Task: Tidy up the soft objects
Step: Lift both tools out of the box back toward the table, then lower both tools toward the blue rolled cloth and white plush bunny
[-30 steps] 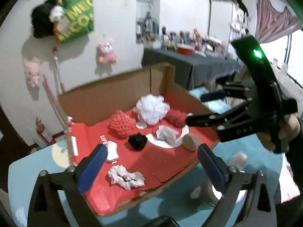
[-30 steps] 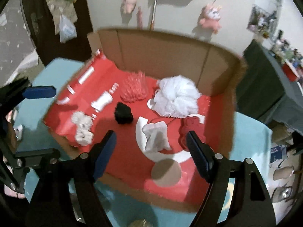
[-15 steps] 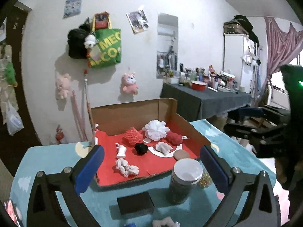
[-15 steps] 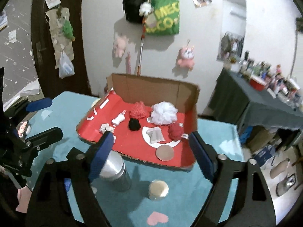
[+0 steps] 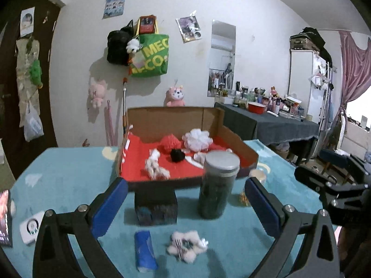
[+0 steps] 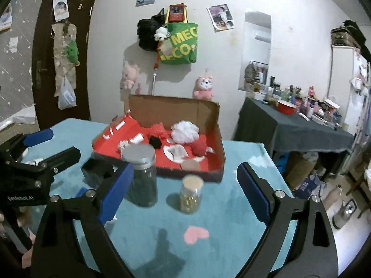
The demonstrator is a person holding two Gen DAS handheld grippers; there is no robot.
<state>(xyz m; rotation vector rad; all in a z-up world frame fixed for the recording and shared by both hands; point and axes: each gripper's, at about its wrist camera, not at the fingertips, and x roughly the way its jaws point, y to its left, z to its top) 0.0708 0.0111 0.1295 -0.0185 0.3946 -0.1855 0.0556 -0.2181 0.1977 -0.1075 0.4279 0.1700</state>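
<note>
A cardboard box with a red floor (image 5: 249, 151) (image 6: 221, 153) stands at the back of the blue table. In it lie a white pompom (image 5: 197, 139) (image 6: 185, 131), a red knit ball (image 5: 170, 143), a black scrunchie (image 5: 177, 155) (image 6: 155, 141), a white scrunchie (image 5: 155, 167), a red scrunchie (image 6: 199, 147) and a white cloth (image 6: 177, 151). A fluffy white-pink piece (image 5: 186, 248) and a blue roll (image 5: 144, 250) lie on the table in front. My left gripper (image 5: 185, 206) is open and empty, low over the table front. My right gripper (image 6: 184, 193) is open and empty, to its right.
A tall dark jar with a metal lid (image 5: 219, 185) (image 6: 141, 173), a small jar with a cork lid (image 6: 191, 192) and a black block (image 5: 155, 206) stand in front of the box. A white device (image 5: 31, 227) lies at the left edge. A cluttered side table (image 6: 301, 125) stands at the right.
Both grippers have pulled back and down from over the box to the table's front. The jars, the black block and the loose pieces on the table have come into view.
</note>
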